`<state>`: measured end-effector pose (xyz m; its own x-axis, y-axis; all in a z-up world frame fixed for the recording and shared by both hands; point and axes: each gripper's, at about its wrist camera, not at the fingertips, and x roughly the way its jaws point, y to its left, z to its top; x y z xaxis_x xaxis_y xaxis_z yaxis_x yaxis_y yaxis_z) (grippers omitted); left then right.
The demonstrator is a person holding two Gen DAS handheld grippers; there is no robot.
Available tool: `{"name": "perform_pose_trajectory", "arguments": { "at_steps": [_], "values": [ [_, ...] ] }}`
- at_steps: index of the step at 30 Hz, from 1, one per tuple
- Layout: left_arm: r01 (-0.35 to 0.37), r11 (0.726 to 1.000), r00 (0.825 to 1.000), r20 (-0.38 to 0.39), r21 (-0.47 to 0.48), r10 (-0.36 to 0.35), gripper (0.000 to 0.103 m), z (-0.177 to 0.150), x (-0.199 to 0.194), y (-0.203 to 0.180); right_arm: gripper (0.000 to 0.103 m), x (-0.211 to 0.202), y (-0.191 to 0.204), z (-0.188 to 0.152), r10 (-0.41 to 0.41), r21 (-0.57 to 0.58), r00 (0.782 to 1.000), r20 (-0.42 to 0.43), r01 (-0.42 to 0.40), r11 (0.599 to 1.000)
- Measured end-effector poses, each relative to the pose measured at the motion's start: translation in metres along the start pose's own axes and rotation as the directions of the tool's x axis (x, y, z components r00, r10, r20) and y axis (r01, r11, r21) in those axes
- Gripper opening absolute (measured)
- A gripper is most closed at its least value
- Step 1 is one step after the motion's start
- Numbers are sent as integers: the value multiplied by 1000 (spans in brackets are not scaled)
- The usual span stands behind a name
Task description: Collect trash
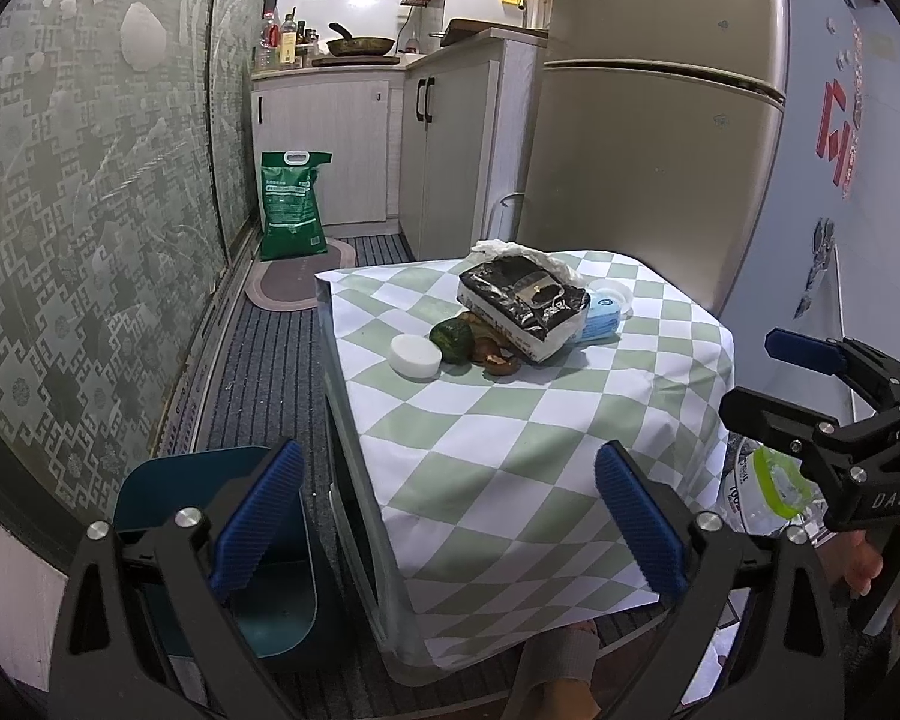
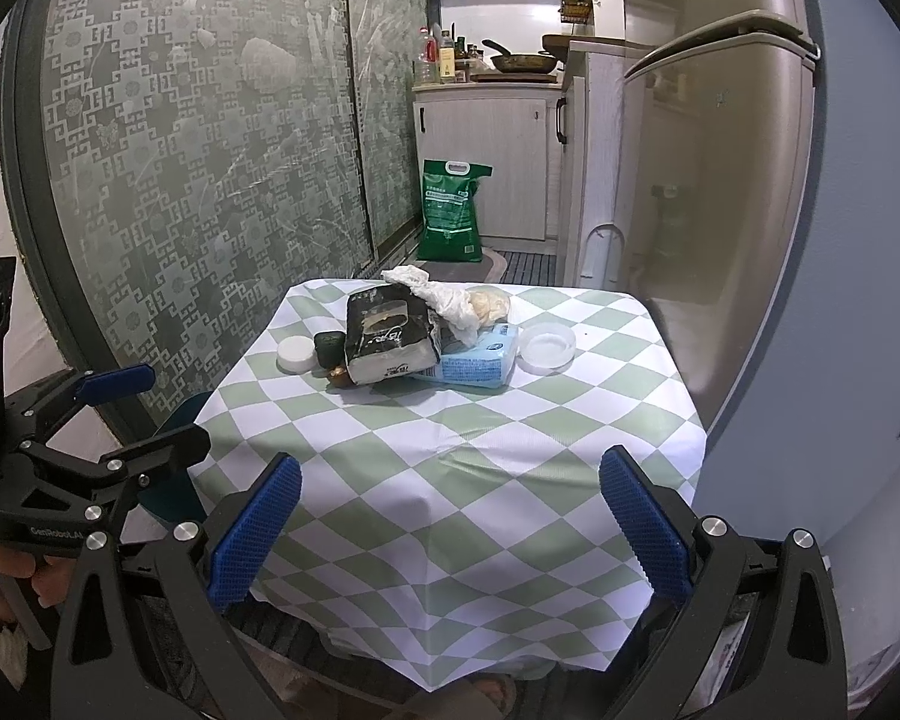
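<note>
Both your claws, left claw (image 1: 447, 519) and right claw (image 2: 450, 525), gape wide and empty. The trash pile (image 2: 417, 336) sits far across the bench (image 2: 450, 456), dead ahead of your right claw, which looks nearer.

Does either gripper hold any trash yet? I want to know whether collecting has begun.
No. The left gripper and right gripper are both open and empty, short of the trash pile.

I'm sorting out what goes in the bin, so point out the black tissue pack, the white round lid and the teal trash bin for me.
black tissue pack (image 2: 384, 333): right wrist view, on its black front face.
white round lid (image 1: 414, 355): left wrist view, on its flat top.
teal trash bin (image 1: 282, 588): left wrist view, on its inner wall.
</note>
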<state>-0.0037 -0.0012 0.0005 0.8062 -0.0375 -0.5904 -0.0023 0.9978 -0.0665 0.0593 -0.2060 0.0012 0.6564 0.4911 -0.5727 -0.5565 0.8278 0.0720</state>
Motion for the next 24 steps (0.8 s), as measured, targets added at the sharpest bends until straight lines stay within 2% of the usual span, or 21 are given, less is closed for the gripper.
{"name": "perform_pose_trajectory", "arguments": {
  "at_steps": [24],
  "values": [
    [12,1000,1000,-9,12,-12,86,-1,1,-2,100,-4,2,1,5,-7,1000,5,-5,1000]
  ]
}}
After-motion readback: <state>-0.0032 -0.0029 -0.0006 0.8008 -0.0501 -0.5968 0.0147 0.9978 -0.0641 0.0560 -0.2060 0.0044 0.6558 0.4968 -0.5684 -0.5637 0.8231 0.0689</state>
